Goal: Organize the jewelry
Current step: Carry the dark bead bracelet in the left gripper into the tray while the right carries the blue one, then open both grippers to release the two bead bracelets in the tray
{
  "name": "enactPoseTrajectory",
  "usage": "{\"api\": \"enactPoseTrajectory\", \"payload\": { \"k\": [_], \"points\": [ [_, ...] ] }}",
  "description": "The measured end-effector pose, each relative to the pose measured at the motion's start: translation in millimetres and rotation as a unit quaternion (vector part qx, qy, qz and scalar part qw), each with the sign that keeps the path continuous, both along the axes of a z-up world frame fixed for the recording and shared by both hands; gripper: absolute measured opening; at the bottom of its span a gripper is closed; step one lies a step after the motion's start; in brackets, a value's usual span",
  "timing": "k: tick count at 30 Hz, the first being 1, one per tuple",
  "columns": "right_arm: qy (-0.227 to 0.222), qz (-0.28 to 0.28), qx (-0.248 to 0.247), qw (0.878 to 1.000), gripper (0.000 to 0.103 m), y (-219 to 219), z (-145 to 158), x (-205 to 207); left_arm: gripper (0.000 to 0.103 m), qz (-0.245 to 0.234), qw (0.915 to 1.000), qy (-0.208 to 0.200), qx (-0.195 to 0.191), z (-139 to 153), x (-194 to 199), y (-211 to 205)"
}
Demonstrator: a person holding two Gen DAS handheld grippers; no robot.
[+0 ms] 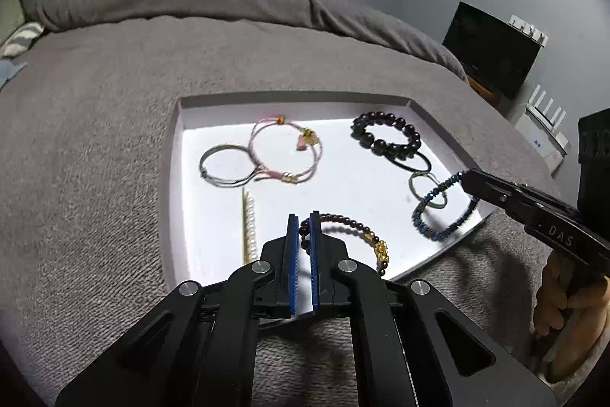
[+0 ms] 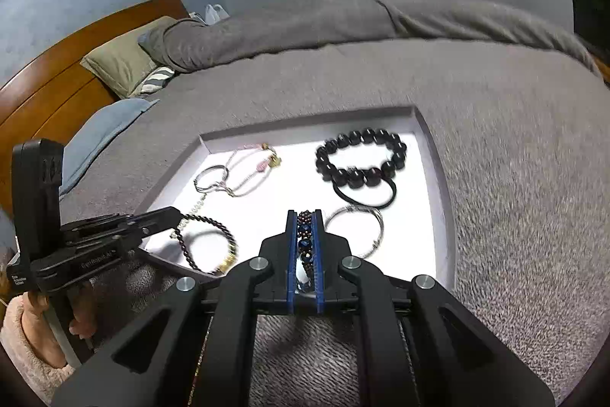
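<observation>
Left wrist view: the left gripper (image 1: 304, 216) is clamped on the garnet bracelet (image 1: 352, 222) with a gold charm, at the near edge of the white tray (image 1: 179, 155) on the grey blanket (image 1: 95, 140). In the tray's right near corner the right gripper (image 1: 466, 179) pinches the blue bracelet (image 1: 438, 231). A pearl strand (image 1: 248, 224) lies left of the garnet bracelet; a pink cord (image 1: 284, 149) and black beads (image 1: 385, 136) lie toward the tray's far side.

Right wrist view: the right gripper (image 2: 305, 216) is closed on the blue bracelet (image 2: 305, 243) over the tray's (image 2: 438, 201) near edge. A silver ring (image 2: 360, 227) lies just right of it, and the black beads (image 2: 360, 157) lie beyond. At the tray's left near corner the left gripper (image 2: 179, 216) grips the garnet bracelet (image 2: 209, 243).
</observation>
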State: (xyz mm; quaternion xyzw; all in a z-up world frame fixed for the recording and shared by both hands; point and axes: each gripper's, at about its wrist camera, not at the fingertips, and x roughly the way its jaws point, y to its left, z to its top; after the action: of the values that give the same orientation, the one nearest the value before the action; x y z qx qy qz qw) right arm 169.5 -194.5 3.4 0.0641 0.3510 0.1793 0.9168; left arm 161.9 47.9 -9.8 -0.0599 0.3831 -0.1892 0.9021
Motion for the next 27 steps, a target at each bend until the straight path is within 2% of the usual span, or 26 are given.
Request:
{"api": "enactPoseTrajectory", "payload": {
  "k": [5,11,15,20,24,27],
  "points": [
    [0.027,0.000,-0.003,1.000,0.007,-1.3,-10.5,3.3,0.006,-0.002,0.9998,-0.001,0.020,-4.6,-0.8,-5.9],
    [0.028,0.000,-0.025,0.999,0.007,4.1,-13.3,1.7,0.006,-0.005,0.9989,-0.009,0.045,-6.1,-3.8,-11.3],
    [0.028,0.003,-0.047,0.998,0.007,10.1,-14.8,0.5,0.006,-0.006,0.9987,-0.007,0.050,-6.8,-2.3,-11.9],
    [0.042,0.018,-0.051,0.998,0.007,12.6,-19.2,6.0,0.006,-0.013,0.9985,0.003,0.053,-10.2,2.6,-15.5],
    [0.060,0.038,-0.028,0.997,0.007,16.0,-23.1,16.4,0.006,-0.012,0.9984,0.006,0.055,-12.4,7.6,-18.2],
    [0.056,0.034,-0.048,0.997,0.007,20.4,-27.5,19.8,0.006,-0.008,0.9981,0.006,0.061,-13.6,8.4,-18.7]
  ]
}}
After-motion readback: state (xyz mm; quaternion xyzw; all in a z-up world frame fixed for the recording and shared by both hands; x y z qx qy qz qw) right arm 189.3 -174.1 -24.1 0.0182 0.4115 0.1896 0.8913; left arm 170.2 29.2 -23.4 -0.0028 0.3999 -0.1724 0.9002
